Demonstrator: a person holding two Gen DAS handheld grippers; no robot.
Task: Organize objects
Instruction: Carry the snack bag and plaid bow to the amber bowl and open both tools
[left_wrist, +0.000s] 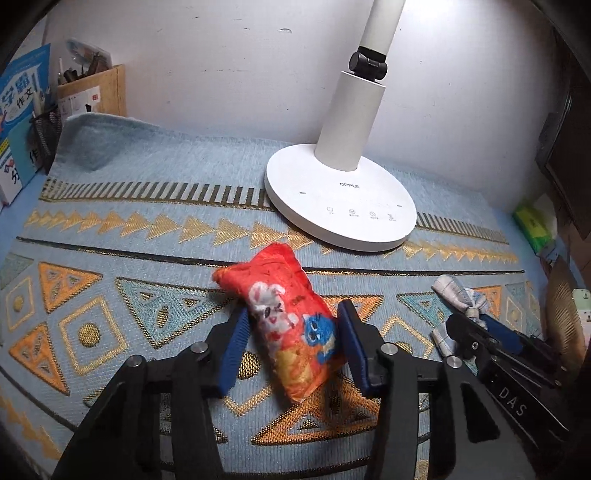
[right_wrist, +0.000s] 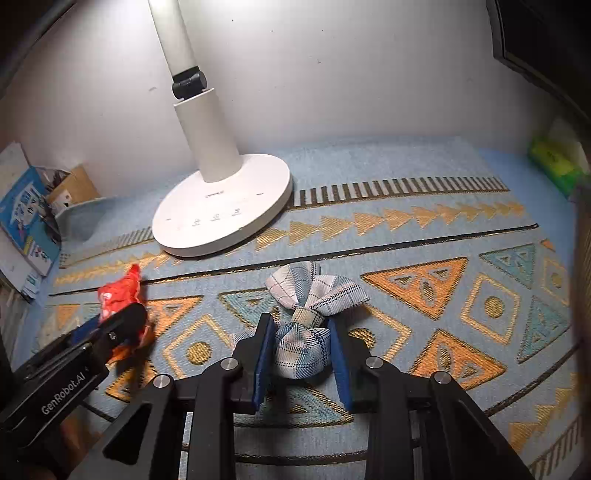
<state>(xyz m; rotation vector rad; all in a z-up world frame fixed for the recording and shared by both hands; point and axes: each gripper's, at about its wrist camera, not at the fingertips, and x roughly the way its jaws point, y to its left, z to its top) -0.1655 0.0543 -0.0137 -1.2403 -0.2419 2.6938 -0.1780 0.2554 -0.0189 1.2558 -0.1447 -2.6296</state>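
Grasp check: both grippers closed on soft items in front of the lamp.

The left gripper (left_wrist: 291, 343) pinches the red snack bag (left_wrist: 284, 325) across its width, on the cloth (left_wrist: 147, 221) just in front of the lamp (left_wrist: 340, 199) base. The right gripper (right_wrist: 301, 350) pinches the plaid bow (right_wrist: 306, 317) at its lower lobe, in front of the lamp and to the right of the bag. No earlier frame shows how firmly either pad seated. Both items are soft and will likely deform, so confirm the pads (left_wrist: 236, 350) bear on bulk, not on a loose edge. Lift each item straight up off the cloth before carrying it sideways. Keep both loads clear of the lamp base and of each other. The destination is not visible.
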